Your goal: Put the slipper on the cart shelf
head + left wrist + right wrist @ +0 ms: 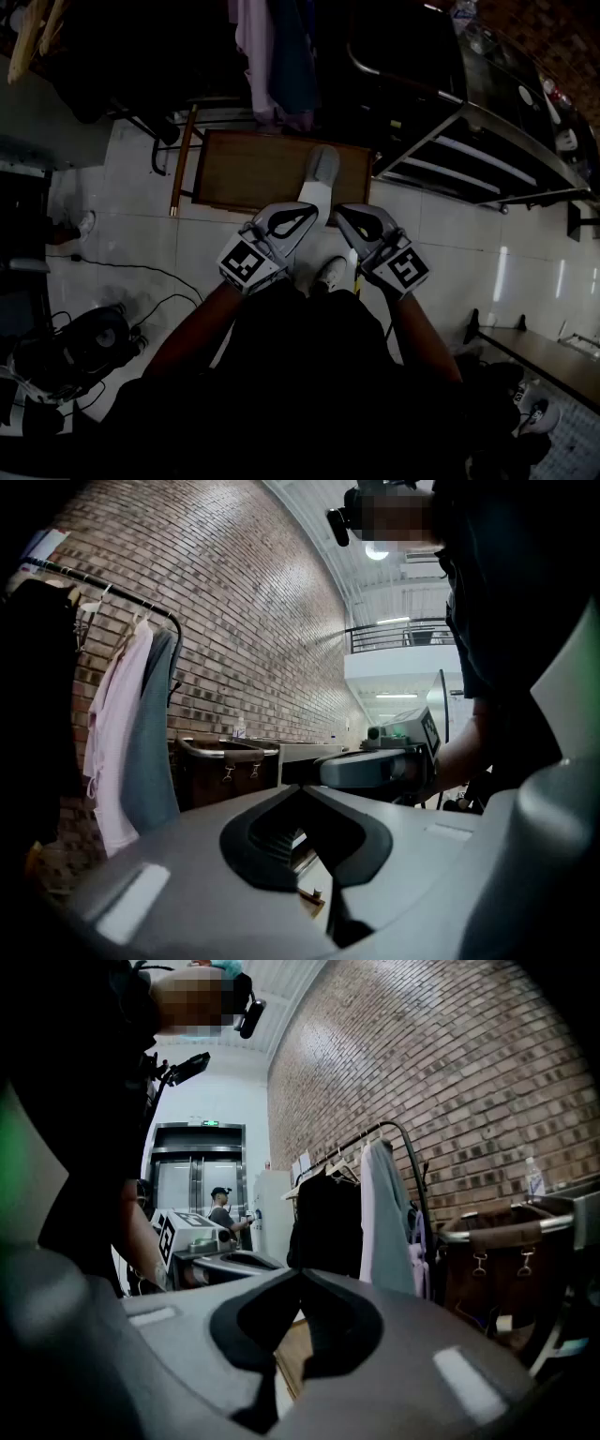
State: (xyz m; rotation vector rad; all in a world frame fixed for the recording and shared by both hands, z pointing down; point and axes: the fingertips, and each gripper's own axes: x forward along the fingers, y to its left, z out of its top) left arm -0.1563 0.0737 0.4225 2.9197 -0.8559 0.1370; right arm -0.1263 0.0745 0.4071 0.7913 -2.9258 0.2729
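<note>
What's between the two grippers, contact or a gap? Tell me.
Apart. The head view shows the left gripper and right gripper side by side, with pale floor visible between their closed tips.

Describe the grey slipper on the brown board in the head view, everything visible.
The pale grey slipper lies flat on the brown wooden board, near its right front corner, lengthwise away from the person, rounded end farthest. The dim picture hides its material. A whiter shape adjoins its near end; whether that belongs to it is unclear. The left gripper and right gripper, both shut, hang short of it.
</note>
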